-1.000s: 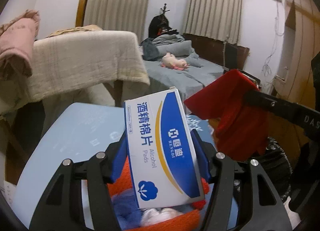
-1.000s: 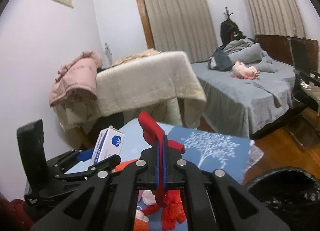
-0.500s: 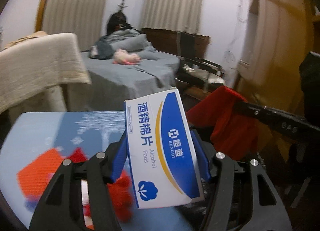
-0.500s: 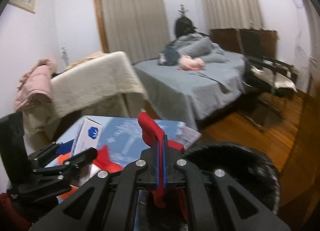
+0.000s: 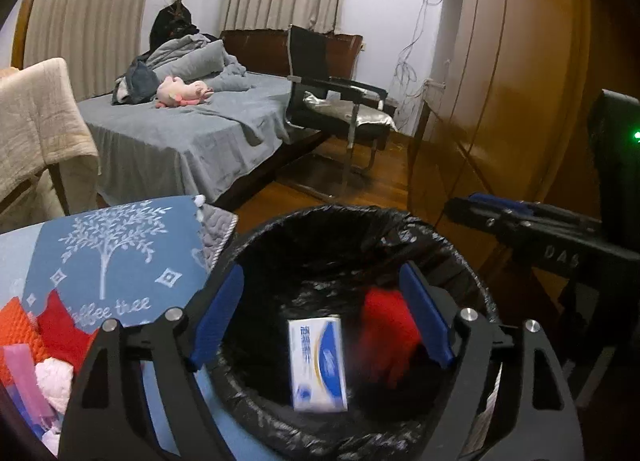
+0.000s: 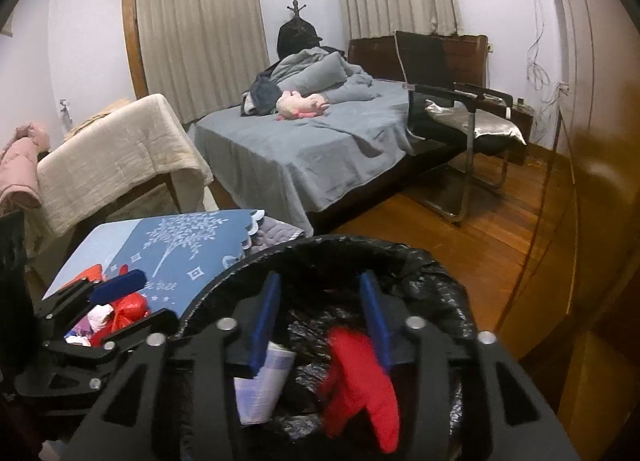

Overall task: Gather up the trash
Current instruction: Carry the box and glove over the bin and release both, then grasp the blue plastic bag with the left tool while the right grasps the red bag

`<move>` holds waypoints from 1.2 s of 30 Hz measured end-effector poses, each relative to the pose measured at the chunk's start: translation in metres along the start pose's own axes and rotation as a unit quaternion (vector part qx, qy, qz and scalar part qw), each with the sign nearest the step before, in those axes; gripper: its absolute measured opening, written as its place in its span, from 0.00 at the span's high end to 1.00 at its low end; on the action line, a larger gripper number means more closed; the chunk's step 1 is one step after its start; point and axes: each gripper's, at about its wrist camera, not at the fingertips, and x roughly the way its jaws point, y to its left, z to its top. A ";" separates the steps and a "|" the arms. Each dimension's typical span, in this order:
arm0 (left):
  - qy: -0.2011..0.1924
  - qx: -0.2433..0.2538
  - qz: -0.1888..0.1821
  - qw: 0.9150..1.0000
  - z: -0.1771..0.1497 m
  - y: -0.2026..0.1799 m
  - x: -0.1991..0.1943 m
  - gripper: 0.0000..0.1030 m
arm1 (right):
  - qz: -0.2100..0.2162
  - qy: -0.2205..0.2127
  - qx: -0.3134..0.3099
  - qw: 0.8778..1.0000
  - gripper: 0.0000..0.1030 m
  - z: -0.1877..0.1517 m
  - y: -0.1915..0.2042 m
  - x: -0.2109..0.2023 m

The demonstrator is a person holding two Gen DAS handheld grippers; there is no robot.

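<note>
Scraps of red, orange and pink lie on the table, left of the left gripper, whose fingers are spread and released over the black-lined bin. Between them the blue-and-white box and the blurred red cloth sit inside it. The right gripper is likewise released, above the bin.
</note>
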 end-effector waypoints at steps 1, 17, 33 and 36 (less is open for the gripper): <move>-0.001 -0.001 0.004 1.000 -0.001 0.004 -0.003 0.22 | -0.001 -0.003 -0.002 1.000 0.42 0.000 0.003 -0.001; -0.037 -0.041 0.178 0.983 -0.037 0.099 -0.112 0.15 | 0.076 -0.048 -0.052 0.995 0.06 -0.005 0.122 0.006; -0.006 -0.093 0.283 0.954 -0.090 0.192 -0.154 0.16 | 0.116 0.027 -0.108 0.987 0.06 -0.059 0.219 0.074; 0.002 -0.102 0.286 0.953 -0.096 0.201 -0.153 0.17 | 0.117 0.044 -0.116 0.985 0.06 -0.068 0.226 0.084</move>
